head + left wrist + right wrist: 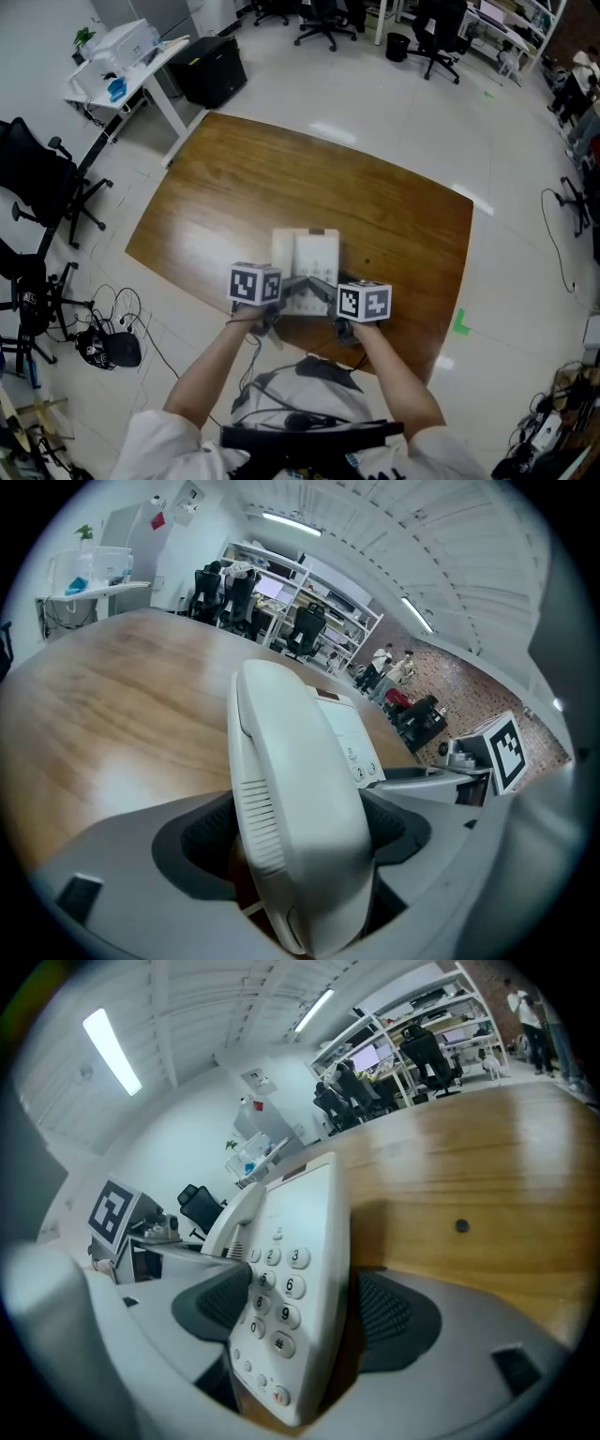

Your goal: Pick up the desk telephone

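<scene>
A white desk telephone (306, 255) lies flat on the brown wooden table (384, 211), near the table's front edge. Both grippers meet at the phone's near end. My left gripper (284, 294) straddles the handset (291, 789); table shows through a narrow gap beside its left pad, so it is open. My right gripper (325, 294) straddles the keypad side (281, 1297), with a strip of table showing between the phone's edge and the right pad; it is open too. The right gripper's marker cube (502, 747) shows in the left gripper view.
A white side table with a printer (122, 52) and a black cabinet (211, 70) stand beyond the far left corner. Office chairs (42, 178) and floor cables (108, 337) lie to the left. A small dark hole (367, 262) marks the tabletop right of the phone.
</scene>
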`<state>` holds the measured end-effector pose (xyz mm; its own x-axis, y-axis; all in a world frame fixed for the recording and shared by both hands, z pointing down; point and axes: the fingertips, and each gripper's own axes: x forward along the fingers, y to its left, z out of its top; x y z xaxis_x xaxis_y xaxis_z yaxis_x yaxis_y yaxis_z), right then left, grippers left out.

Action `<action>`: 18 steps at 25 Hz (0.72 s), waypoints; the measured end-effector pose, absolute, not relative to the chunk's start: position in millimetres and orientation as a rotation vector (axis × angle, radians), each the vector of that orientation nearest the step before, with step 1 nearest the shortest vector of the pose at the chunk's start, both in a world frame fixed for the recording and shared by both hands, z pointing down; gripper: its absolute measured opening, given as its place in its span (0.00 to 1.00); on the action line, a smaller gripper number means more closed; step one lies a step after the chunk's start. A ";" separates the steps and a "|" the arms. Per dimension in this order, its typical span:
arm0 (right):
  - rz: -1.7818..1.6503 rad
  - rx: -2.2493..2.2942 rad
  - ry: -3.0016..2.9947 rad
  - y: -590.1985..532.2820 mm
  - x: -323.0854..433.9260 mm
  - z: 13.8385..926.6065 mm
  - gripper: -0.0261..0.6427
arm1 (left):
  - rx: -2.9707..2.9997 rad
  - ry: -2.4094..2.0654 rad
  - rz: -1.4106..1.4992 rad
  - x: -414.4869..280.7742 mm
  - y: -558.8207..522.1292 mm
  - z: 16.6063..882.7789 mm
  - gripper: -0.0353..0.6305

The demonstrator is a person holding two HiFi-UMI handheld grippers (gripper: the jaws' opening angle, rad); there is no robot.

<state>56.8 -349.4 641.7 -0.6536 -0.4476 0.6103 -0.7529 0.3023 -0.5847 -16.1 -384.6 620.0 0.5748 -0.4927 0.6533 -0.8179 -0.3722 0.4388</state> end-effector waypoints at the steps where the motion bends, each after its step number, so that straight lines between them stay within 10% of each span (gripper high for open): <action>1: 1.295 1.074 -2.248 -349.6 55.4 641.2 0.58 | 2.037 -1.052 0.534 -16.8 -384.8 619.7 0.65; 18: 1.192 1.174 -2.289 -348.7 57.4 640.0 0.50 | 2.050 -1.184 0.413 -23.5 -381.3 609.9 0.60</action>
